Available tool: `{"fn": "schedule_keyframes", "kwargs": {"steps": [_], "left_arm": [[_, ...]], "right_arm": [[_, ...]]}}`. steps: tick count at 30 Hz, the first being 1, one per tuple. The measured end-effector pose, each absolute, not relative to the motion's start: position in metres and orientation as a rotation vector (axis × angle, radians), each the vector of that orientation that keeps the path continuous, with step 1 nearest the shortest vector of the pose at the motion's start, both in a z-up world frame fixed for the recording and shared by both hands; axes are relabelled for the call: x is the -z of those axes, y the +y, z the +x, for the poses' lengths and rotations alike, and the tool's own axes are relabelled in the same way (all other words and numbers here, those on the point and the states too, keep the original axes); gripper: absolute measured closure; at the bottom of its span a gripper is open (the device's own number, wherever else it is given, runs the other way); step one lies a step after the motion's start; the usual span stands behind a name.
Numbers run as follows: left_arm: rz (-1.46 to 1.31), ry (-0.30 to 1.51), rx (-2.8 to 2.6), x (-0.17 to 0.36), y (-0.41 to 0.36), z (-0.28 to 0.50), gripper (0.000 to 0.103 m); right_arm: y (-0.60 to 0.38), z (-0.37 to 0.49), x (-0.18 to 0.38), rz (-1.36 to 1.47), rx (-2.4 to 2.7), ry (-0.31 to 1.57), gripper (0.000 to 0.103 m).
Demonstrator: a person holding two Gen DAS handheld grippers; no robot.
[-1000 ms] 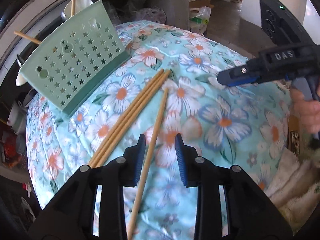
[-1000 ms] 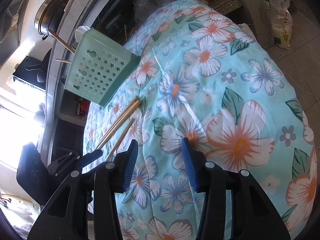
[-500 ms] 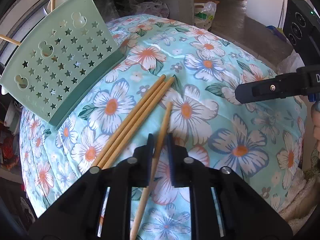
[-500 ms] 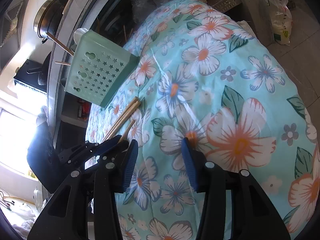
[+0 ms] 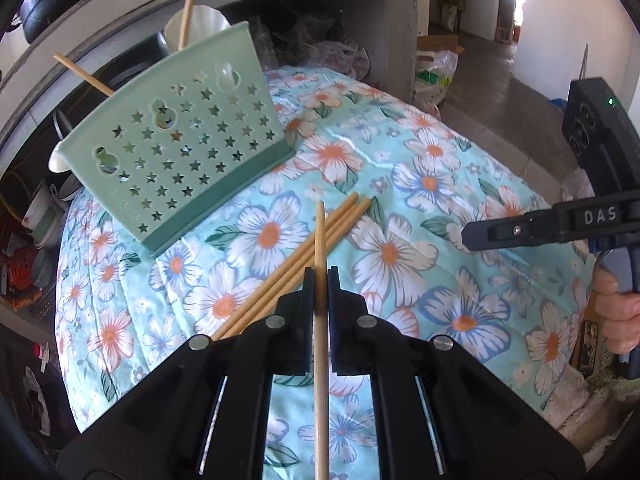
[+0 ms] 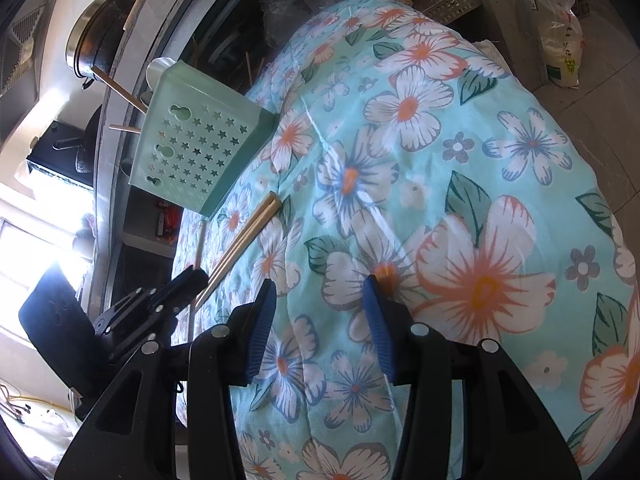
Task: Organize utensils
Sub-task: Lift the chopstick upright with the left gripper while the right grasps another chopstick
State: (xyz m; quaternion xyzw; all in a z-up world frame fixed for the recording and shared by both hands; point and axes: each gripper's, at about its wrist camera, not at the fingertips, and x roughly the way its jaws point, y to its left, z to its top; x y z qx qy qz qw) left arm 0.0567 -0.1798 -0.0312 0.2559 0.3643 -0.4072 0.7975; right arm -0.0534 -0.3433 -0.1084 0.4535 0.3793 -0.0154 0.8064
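My left gripper (image 5: 319,280) is shut on a single wooden chopstick (image 5: 320,236), which is lifted off the floral cloth (image 5: 420,240) and points toward the holder. Three more chopsticks (image 5: 304,256) lie together on the cloth just left of it; they also show in the right wrist view (image 6: 244,240). A green star-punched utensil holder (image 5: 176,152) stands at the cloth's far left, also seen in the right wrist view (image 6: 196,148), with chopsticks (image 5: 82,74) sticking out of its top. My right gripper (image 6: 318,316) is open and empty above the cloth; it shows in the left wrist view (image 5: 520,232).
A white cup (image 5: 196,28) stands behind the holder. A concrete shelf edge (image 5: 120,16) runs behind the cloth, with a dark pot (image 6: 100,36) on top. Bags (image 5: 434,72) and clutter lie on the floor beyond the far edge.
My left gripper closed on the single chopstick and lifted it off the cloth, swinging its tip up over the other three. The right gripper has stayed open and barely moved.
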Motion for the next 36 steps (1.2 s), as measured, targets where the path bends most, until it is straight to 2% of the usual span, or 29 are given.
{"fn": "schedule_keyframes", "kwargs": {"steps": [22, 27, 34, 36], "left_arm": [[0.476, 0.765, 0.856, 0.017, -0.161, 0.060, 0.098], [0.451, 0.757, 0.844, 0.012, -0.154, 0.062, 0.098], [0.370, 0.752, 0.802, 0.003, -0.141, 0.068, 0.098], [0.336, 0.744, 0.789, 0.000, -0.136, 0.070, 0.098]], "right_arm": [[-0.338, -0.052, 0.105, 0.975, 0.017, 0.796, 0.058], [-0.335, -0.045, 0.090, 0.977, -0.030, 0.737, 0.045], [-0.341, -0.027, 0.101, 1.133, -0.092, 0.728, 0.044], [-0.342, -0.021, 0.106, 1.176, -0.099, 0.733, 0.047]]}}
